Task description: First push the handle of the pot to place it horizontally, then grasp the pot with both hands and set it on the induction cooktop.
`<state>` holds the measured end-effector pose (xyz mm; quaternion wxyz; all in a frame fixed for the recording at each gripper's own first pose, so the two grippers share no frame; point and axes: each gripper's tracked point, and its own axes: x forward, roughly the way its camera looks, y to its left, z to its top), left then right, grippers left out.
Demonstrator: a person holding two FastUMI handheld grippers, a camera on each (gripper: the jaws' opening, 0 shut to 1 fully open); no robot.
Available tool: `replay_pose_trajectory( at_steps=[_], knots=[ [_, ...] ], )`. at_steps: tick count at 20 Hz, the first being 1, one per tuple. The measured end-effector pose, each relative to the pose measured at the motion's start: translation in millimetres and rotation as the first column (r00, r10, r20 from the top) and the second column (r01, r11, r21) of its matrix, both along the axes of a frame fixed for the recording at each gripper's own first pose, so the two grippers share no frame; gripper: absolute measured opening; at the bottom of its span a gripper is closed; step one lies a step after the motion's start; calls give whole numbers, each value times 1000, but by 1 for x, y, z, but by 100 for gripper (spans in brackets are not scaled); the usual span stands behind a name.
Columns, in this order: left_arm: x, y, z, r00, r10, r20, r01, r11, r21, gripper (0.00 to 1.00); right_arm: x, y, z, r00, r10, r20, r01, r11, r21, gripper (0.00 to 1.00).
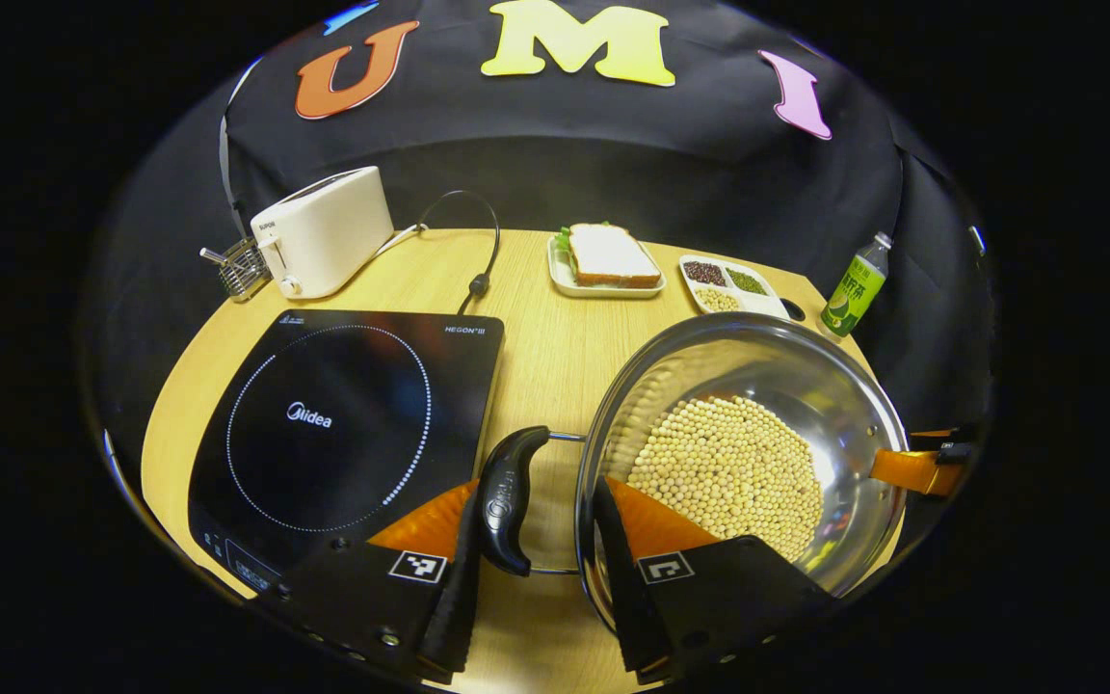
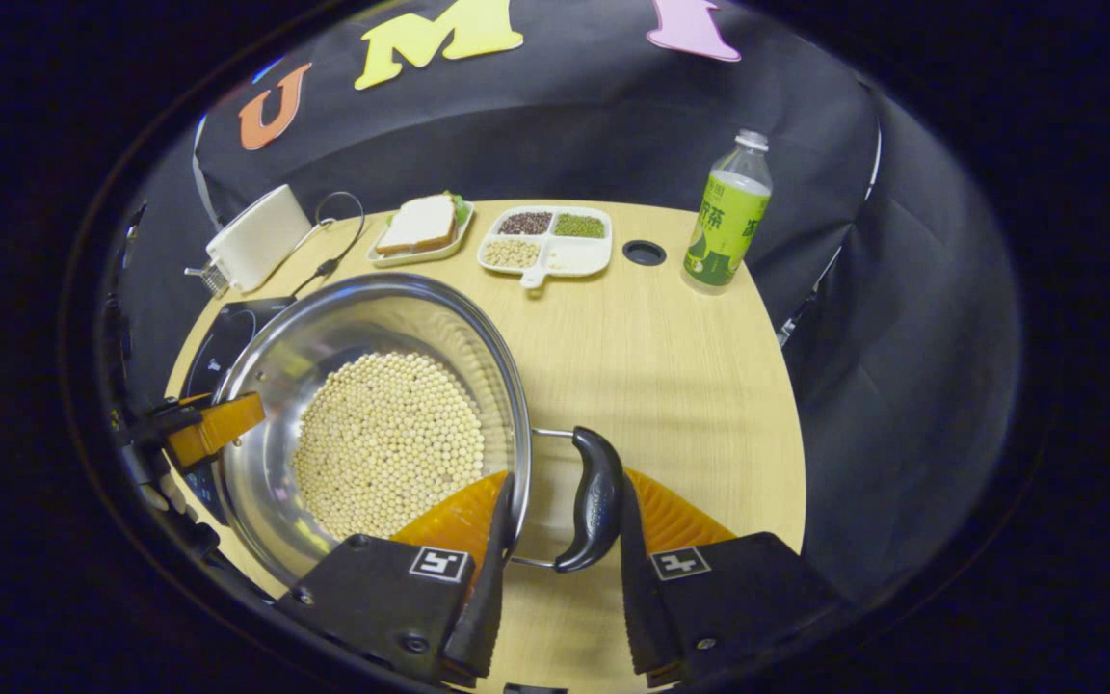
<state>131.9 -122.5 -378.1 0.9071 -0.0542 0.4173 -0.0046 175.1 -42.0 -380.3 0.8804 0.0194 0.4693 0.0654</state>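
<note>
Two grippers: each straddles one black pot handle, set for a two-handed lift.
Cooktop (image 1: 343,424): just left of left gripper (image 1: 536,569), bare.
Left gripper: fingers apart around the left handle (image 1: 509,496), not clamped.
Pot (image 1: 806,386): holds beans, between both grippers.
Right gripper (image 2: 560,569): fingers apart around the right handle (image 2: 594,501).

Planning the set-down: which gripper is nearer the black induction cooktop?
Left. The left gripper straddles the pot handle beside the black induction cooktop; the right gripper is across the pot.
</note>
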Motion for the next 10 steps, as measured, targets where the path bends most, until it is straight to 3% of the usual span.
replay_pose_trajectory(
  at_steps=[10],
  knots=[
    [-6,48,41,998,-16,67,16,1000,4,57,-19,46,47,998,-12,62,12,1000,-1,53]
  ],
)
